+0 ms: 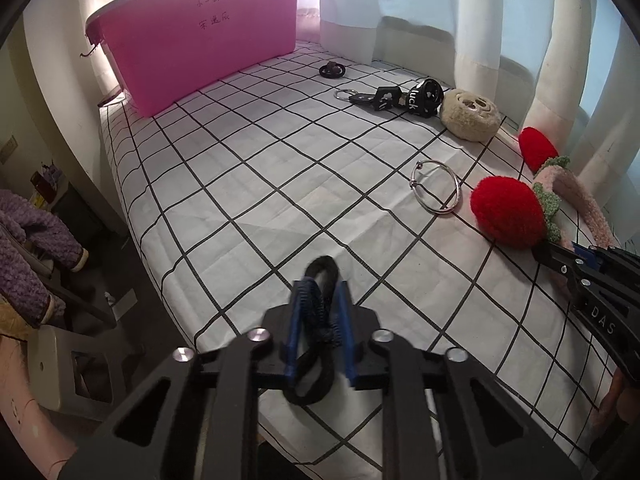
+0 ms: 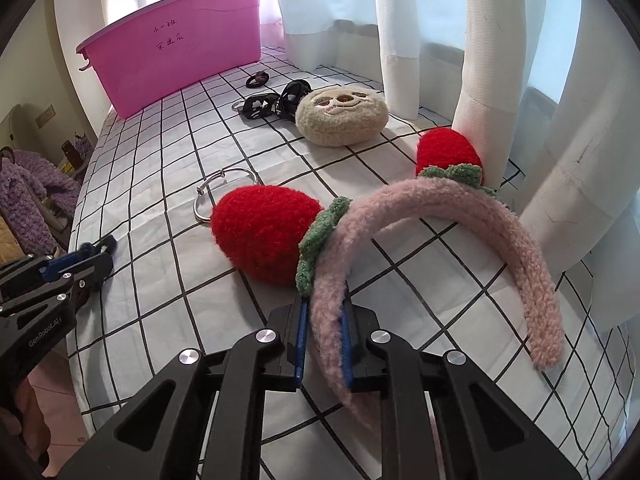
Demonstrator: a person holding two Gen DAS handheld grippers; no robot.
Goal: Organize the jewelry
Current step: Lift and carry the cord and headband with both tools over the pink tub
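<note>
My left hand-held gripper [image 1: 320, 312] is closed tight on a black hair tie [image 1: 320, 280], whose loop pokes out beyond the blue pads near the front edge of the checked bed [image 1: 240, 184]. My right hand-held gripper [image 2: 324, 340] is clamped on the near end of the fuzzy pink headband [image 2: 460, 216], with one red strawberry [image 2: 260, 232] lying just left of my jaws and the other [image 2: 446, 150] farther back by the curtain [image 2: 500, 60]. The pink bin [image 2: 180, 52] sits at the far left of the bed, well apart from both grips, and I judge it to be where these go. To do this well, I would lift both pieces straight up before travelling, since the headband is long and its free end could drag across the sheet or catch the silver bangle [image 2: 228, 192] beside the near strawberry. I would keep the squeeze steady, as the plush may slip, carry over the keyring [image 1: 384, 98] and the round plush face [image 2: 342, 118], and let go only once past the bin's rim.
</note>
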